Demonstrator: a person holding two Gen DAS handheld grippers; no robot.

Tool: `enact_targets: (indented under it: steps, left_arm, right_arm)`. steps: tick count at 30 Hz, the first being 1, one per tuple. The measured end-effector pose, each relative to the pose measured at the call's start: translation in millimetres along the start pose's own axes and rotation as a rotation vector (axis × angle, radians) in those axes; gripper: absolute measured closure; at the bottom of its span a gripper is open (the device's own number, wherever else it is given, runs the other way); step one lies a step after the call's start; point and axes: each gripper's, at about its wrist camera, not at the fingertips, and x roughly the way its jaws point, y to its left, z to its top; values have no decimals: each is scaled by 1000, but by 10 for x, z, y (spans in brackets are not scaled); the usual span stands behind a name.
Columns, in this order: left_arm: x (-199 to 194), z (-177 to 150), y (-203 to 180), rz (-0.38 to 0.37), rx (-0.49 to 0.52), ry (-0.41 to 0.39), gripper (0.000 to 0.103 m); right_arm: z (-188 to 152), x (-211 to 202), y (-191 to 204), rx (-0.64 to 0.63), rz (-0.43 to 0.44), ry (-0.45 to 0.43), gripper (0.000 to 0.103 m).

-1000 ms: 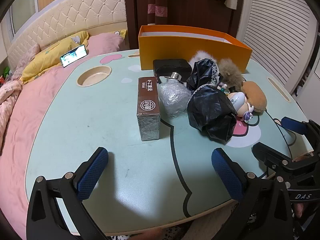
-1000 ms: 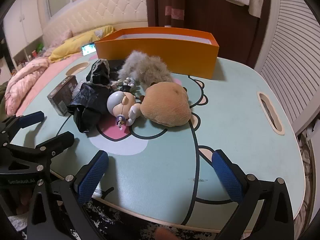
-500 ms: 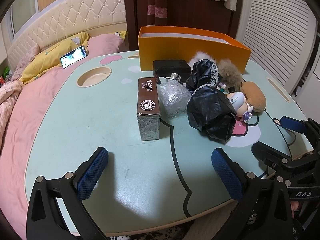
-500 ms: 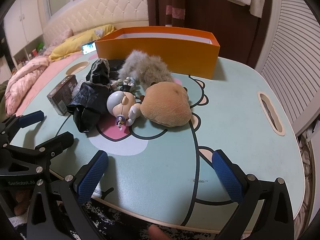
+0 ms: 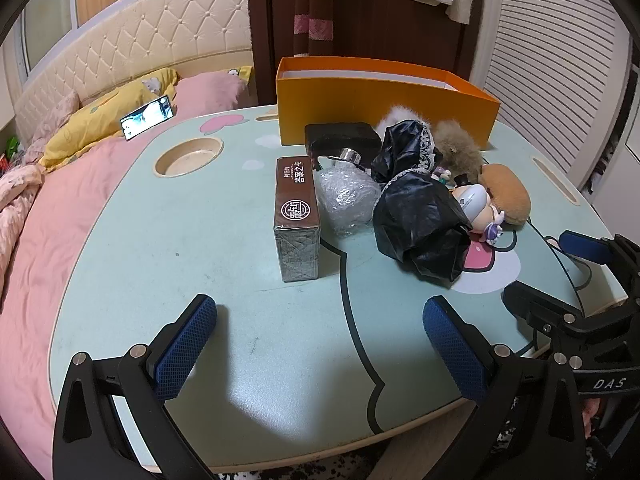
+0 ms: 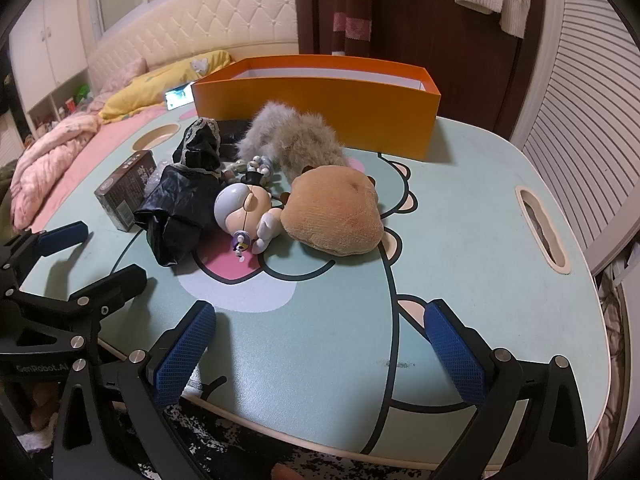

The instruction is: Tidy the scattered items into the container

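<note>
An open orange box (image 5: 384,108) (image 6: 320,112) stands at the table's far side. In front of it lie a brown card box (image 5: 297,216) (image 6: 126,188), a bubble-wrapped bottle (image 5: 347,196), a black case (image 5: 342,140), a black bag (image 5: 416,224) (image 6: 180,208), a small doll (image 5: 478,208) (image 6: 244,216), a brown plush (image 5: 506,192) (image 6: 334,216) and a grey fluffy toy (image 5: 456,152) (image 6: 292,140). My left gripper (image 5: 320,344) is open and empty over the near table edge. My right gripper (image 6: 320,348) is open and empty, near the front right edge.
The pale green cartoon table (image 5: 200,248) (image 6: 480,216) has a round cup hole (image 5: 188,156) and a slot handle (image 6: 542,228). A bed with pink bedding (image 5: 60,184) and a lit phone (image 5: 148,116) lies to the left. A dark door and slatted wardrobe stand behind.
</note>
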Motion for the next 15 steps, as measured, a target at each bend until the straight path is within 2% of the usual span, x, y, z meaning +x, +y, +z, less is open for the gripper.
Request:
enact_targets:
  steps: [15]
  left_arm:
    - [-15,-20,13,-13,14,-30,0]
  right_arm:
    - [-2,8,-13,-3,1,-1,0]
